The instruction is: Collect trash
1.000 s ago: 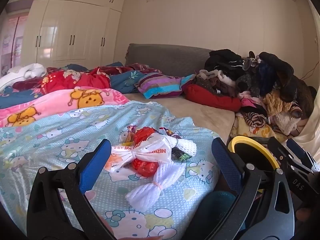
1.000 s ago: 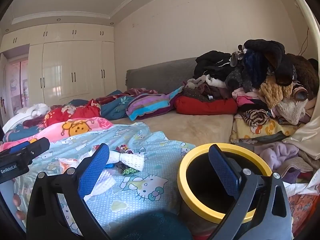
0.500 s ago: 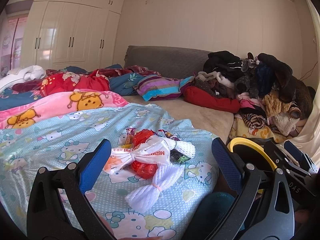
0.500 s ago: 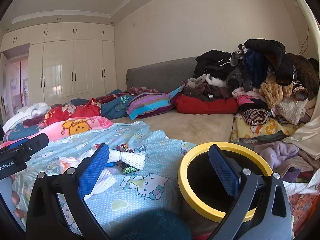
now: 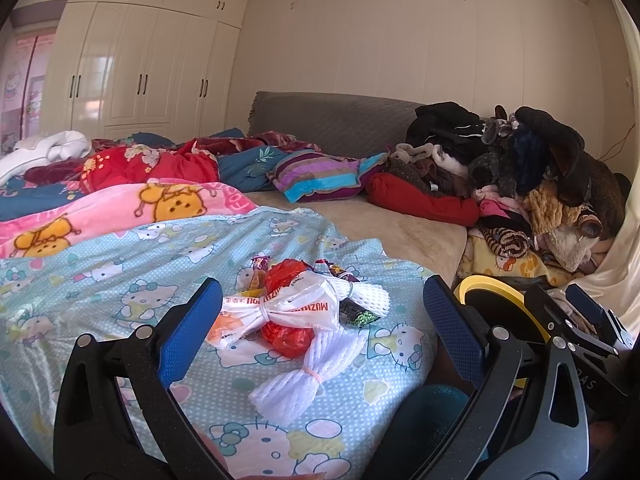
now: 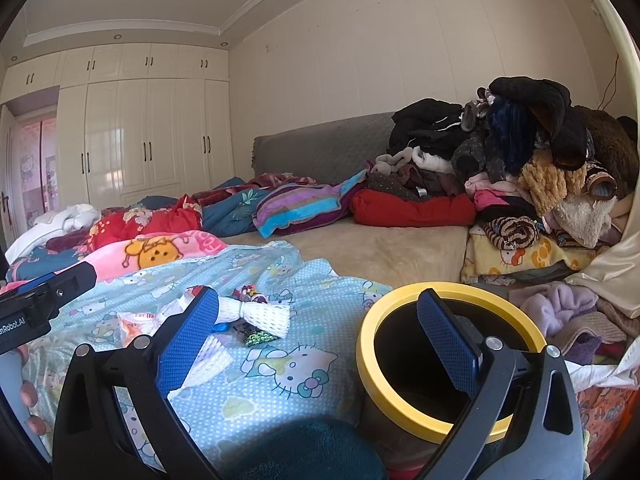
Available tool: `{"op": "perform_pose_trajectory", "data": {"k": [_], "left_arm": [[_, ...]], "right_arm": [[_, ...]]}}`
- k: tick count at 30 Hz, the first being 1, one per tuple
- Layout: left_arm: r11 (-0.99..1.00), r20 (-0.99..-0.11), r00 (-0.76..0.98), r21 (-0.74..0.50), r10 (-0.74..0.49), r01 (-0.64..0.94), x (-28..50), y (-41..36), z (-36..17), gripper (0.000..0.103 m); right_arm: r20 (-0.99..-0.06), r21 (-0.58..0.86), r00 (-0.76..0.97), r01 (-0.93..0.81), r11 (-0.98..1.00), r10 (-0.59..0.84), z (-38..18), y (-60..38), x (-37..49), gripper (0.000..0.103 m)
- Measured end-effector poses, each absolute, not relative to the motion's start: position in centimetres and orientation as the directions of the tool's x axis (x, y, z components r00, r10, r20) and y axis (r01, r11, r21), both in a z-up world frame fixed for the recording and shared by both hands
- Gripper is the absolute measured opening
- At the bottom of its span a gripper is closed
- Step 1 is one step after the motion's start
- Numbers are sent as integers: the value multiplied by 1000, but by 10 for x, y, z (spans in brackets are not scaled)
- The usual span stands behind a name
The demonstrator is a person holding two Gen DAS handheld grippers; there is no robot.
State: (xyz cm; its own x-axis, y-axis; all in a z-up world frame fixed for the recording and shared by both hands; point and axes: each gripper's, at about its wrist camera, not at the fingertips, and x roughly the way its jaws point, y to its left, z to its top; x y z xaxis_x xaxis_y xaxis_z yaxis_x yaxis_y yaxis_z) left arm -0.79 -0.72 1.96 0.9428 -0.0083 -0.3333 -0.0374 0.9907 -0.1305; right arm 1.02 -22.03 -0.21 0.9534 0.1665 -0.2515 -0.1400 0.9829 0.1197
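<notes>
A heap of trash lies on the blue cartoon-cat sheet [image 5: 100, 288]: a tied white plastic bag [image 5: 280, 312], a red bag [image 5: 288, 338], white foam nets [image 5: 304, 380] and small snack wrappers [image 5: 356, 316]. My left gripper [image 5: 322, 334] is open and empty, just short of the heap. My right gripper [image 6: 318, 340] is open and empty, its right finger over a yellow-rimmed bin [image 6: 448, 360]. The bin [image 5: 500, 308] stands right of the heap. The heap also shows in the right wrist view [image 6: 256, 316].
A tall clothes pile [image 6: 532, 172] fills the bed's right side. Blankets and pillows [image 5: 160, 184] lie behind the sheet. A grey headboard [image 5: 332, 116] and white wardrobes [image 5: 140, 72] stand beyond. The left gripper's body [image 6: 40, 304] shows at the left edge.
The left gripper has tilted slightly, so the trash heap sits a little higher between its fingers. The right gripper has barely moved. Both stay open.
</notes>
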Motion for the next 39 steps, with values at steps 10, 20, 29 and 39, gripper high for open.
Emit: {"op": "perform_pose_trajectory", "data": {"k": [10, 20, 29, 39], "left_arm": [[991, -329, 944, -128, -5, -39, -9, -8, 23, 92], [991, -329, 944, -129, -6, -38, -10, -8, 26, 92], [987, -337, 941, -149, 12, -66, -7, 2, 29, 92], [970, -343, 934, -177, 98, -167, 4, 50, 11, 92]], "right_arm": [[-259, 118, 950, -147, 982, 173, -7, -216, 9, 97], [-272, 124, 945, -156, 980, 184, -14, -215, 9, 97], [-314, 119, 911, -243, 963, 269, -17, -198, 18, 97], [-391, 150, 846, -331, 932, 364, -19, -151, 44, 97]]}}
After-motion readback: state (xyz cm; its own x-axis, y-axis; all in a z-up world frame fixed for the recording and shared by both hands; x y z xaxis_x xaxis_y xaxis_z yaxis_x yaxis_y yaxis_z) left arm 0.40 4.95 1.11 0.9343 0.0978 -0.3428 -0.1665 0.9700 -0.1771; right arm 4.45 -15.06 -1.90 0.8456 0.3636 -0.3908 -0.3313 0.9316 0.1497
